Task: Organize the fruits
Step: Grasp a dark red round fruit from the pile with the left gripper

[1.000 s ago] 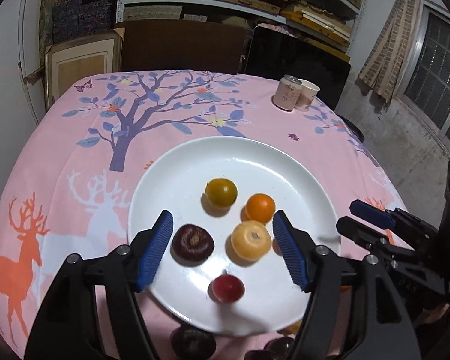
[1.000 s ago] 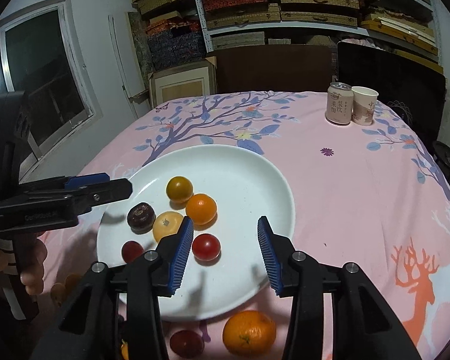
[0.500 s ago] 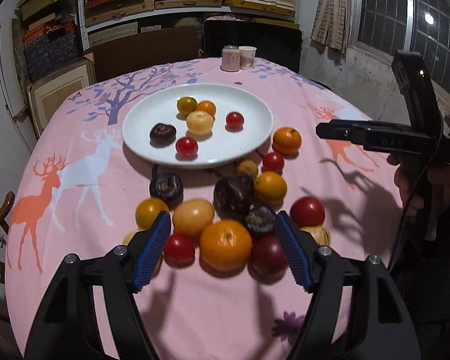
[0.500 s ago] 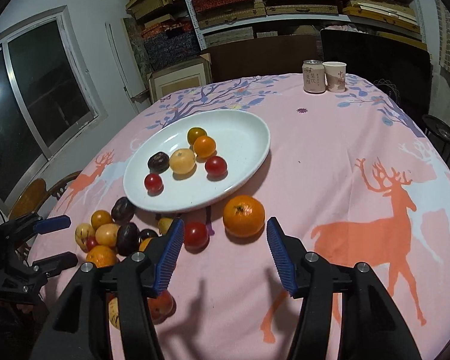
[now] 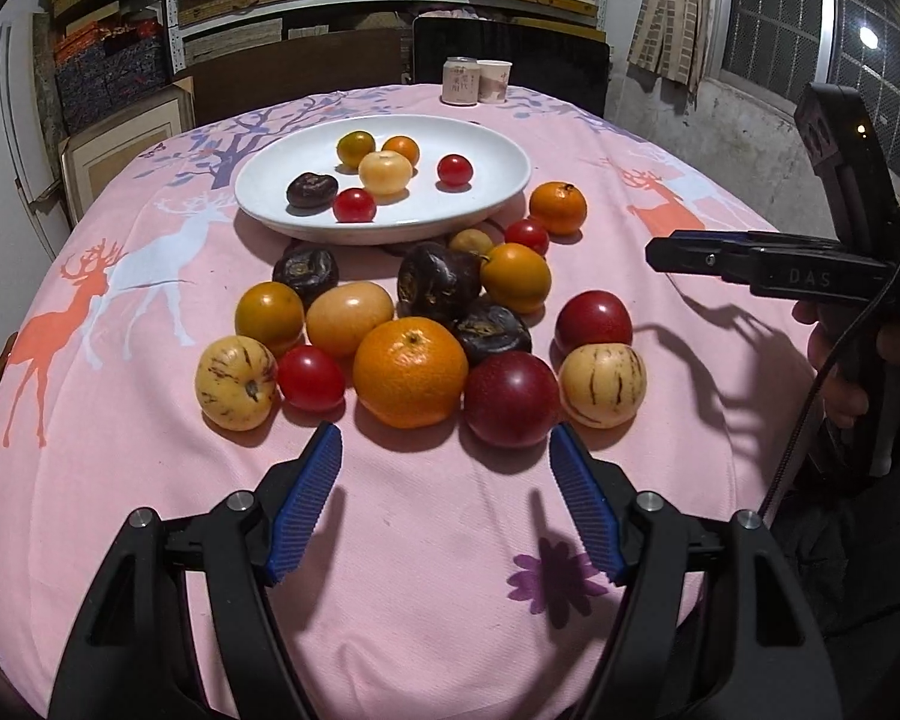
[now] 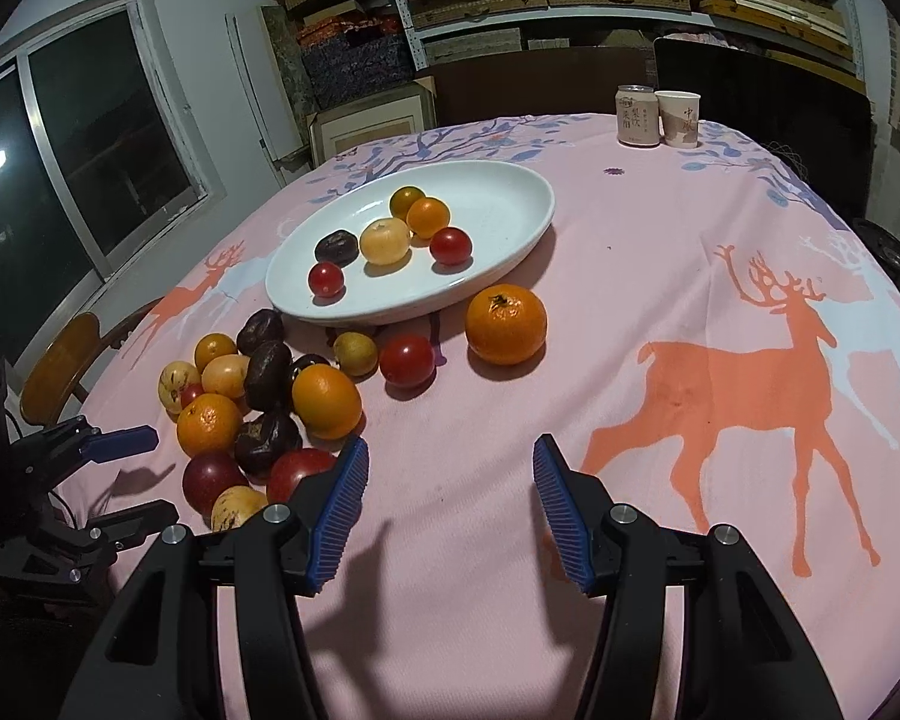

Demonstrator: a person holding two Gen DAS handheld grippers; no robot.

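Observation:
A white plate [image 5: 498, 147] [image 6: 522, 192] holds several small fruits: a dark one, two red ones, a pale yellow one and two orange ones. In front of it a pile of loose fruit lies on the pink cloth, with a large orange [image 5: 410, 380] [image 6: 207, 423] nearest my left gripper. A lone orange [image 6: 505, 324] [image 5: 558, 207] lies right of the plate. My left gripper [image 5: 444, 468] is open and empty, just short of the pile. My right gripper [image 6: 450, 480] is open and empty over bare cloth, right of the pile.
A drink can [image 6: 637, 116] and a paper cup [image 6: 678, 119] stand at the table's far edge. Chairs and stacked shelves lie behind. The right gripper's body [image 5: 810, 267] hangs at the right of the left wrist view. A wooden chair [image 6: 60, 366] stands at the left.
Both grippers have pulled back from over the plate toward the table's near side and stayed open. The loose fruit pile has come into view in front of them.

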